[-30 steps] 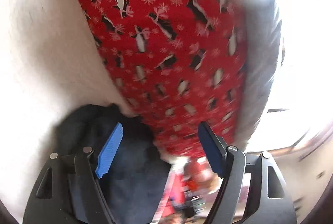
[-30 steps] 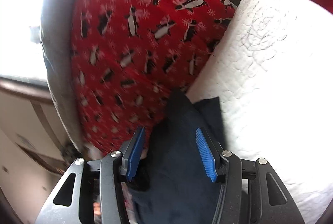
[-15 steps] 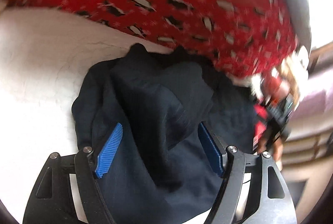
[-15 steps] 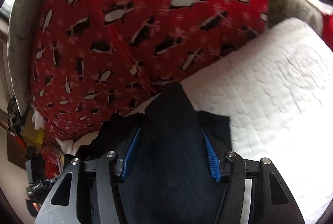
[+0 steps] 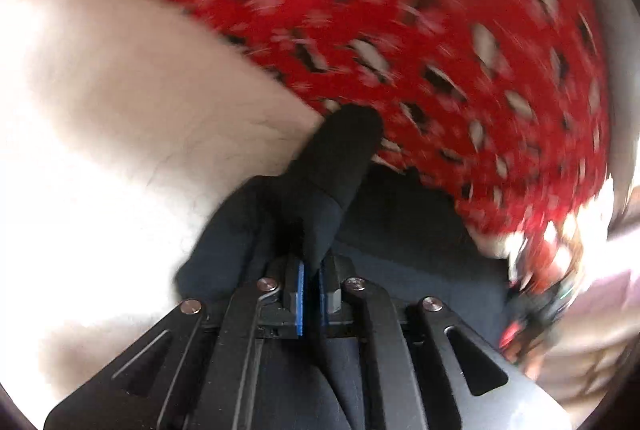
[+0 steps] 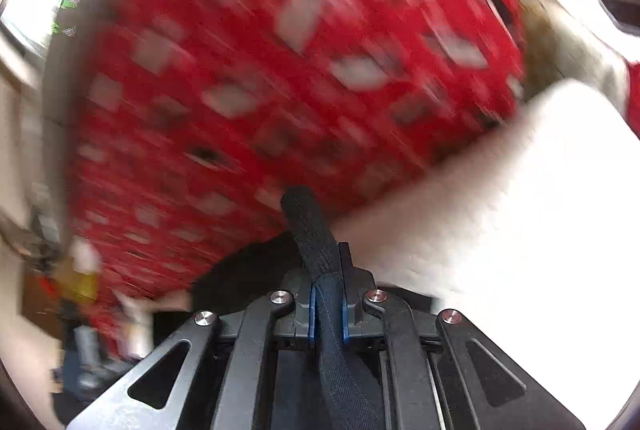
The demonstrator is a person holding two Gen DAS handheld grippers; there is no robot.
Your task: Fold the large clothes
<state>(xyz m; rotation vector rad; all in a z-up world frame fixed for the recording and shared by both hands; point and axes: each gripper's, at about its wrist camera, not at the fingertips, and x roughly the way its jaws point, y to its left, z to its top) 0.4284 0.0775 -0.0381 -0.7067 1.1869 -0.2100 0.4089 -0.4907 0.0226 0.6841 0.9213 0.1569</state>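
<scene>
A dark navy garment [image 5: 400, 230] lies bunched on a white quilted bed cover [image 5: 120, 90]. My left gripper [image 5: 312, 266] is shut on a raised fold of it, and the cloth stands up in a dark peak beyond the blue pads. In the right wrist view my right gripper [image 6: 326, 294] has its jaws closing. Their blue pads press on a thick stitched edge of the same navy garment [image 6: 308, 222], which sticks out past the fingertips. Both views are blurred by motion.
A red blanket with a black and white penguin print [image 5: 400, 10] fills the far side of the bed, seen again as the red blanket [image 6: 280, 70]. The white cover [image 6: 520, 190] spreads to the right. Blurred room clutter [image 6: 80, 290] lies low at the left beyond the bed.
Both grippers went from wide open over the navy garment to pinched on it. The left one dropped lower onto the cloth. Both views have rolled, and the garment edge now bunches between each pair of pads.
</scene>
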